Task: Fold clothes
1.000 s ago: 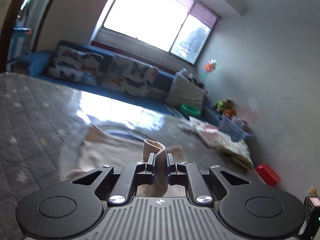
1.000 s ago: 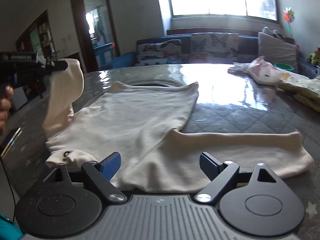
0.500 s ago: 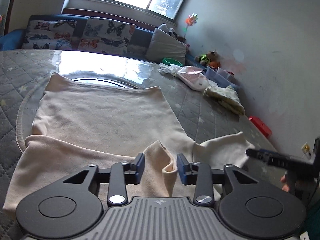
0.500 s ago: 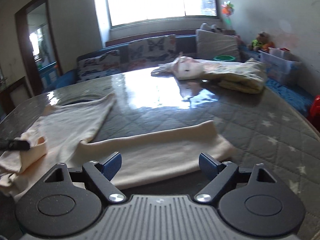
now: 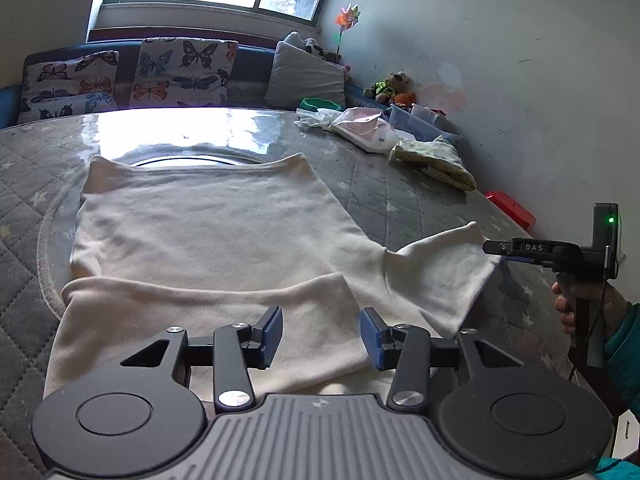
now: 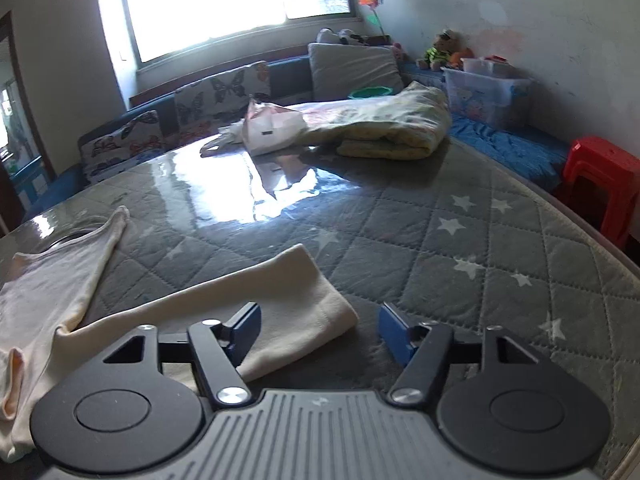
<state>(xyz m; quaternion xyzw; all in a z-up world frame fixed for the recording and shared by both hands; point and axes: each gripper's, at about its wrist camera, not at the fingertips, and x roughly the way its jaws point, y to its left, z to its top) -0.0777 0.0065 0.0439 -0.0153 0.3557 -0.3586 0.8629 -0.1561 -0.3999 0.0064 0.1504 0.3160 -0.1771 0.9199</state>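
A cream long-sleeved top (image 5: 200, 232) lies flat on the grey quilted table (image 5: 400, 200). One sleeve (image 5: 200, 304) is folded across its chest. Just above that sleeve my left gripper (image 5: 321, 338) is open, its jaws opening further, with nothing pinched between the blue pads. The other sleeve (image 6: 288, 292) stretches out to the right. My right gripper (image 6: 319, 332) hovers at its cuff with the jaws closing; the cuff's corner lies between them, untouched by the pads. In the left wrist view the right gripper (image 5: 490, 247) reaches the cuff side-on, held by a hand (image 5: 576, 304).
A folded yellow-green blanket (image 6: 384, 128) and a pink-white bag (image 6: 272, 124) sit at the table's far side. Beyond the right edge stand a red stool (image 6: 600, 172) and a clear storage box (image 6: 484, 92). A sofa with butterfly cushions (image 5: 120, 76) runs under the window.
My left gripper lowered and let go of the sleeve it held up, which now lies folded over the chest. My right gripper swung right to the other cuff and its jaws narrowed.
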